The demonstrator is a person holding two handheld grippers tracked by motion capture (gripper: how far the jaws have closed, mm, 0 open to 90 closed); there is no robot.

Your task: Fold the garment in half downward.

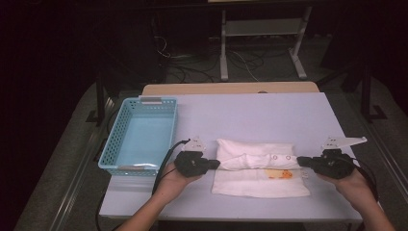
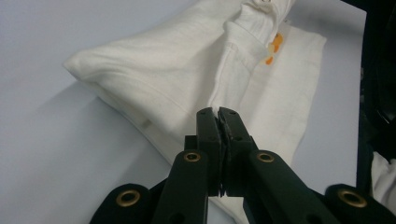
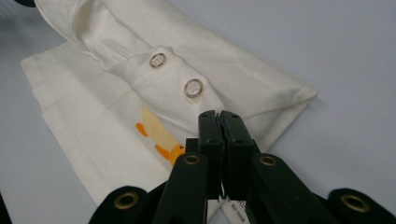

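A white baby garment (image 1: 260,171) lies on the pale table (image 1: 260,113), its far half folded over toward the person. It carries an orange print (image 1: 280,174) and two snap buttons (image 3: 157,60). My left gripper (image 1: 216,164) is at the garment's left end, its jaws closed on the folded edge of the cloth (image 2: 163,79). At the right end, beside the snaps, my right gripper (image 1: 299,160) pinches the fold (image 3: 224,60) in the same way. In the gripper views the left gripper's (image 2: 218,112) and right gripper's (image 3: 218,114) jaws meet with white cloth at their tips.
A light blue plastic basket (image 1: 108,154) stands empty at the table's left side, close to my left hand. Beyond the table's far edge are a white metal stand (image 1: 262,29) and cables on the dark floor.
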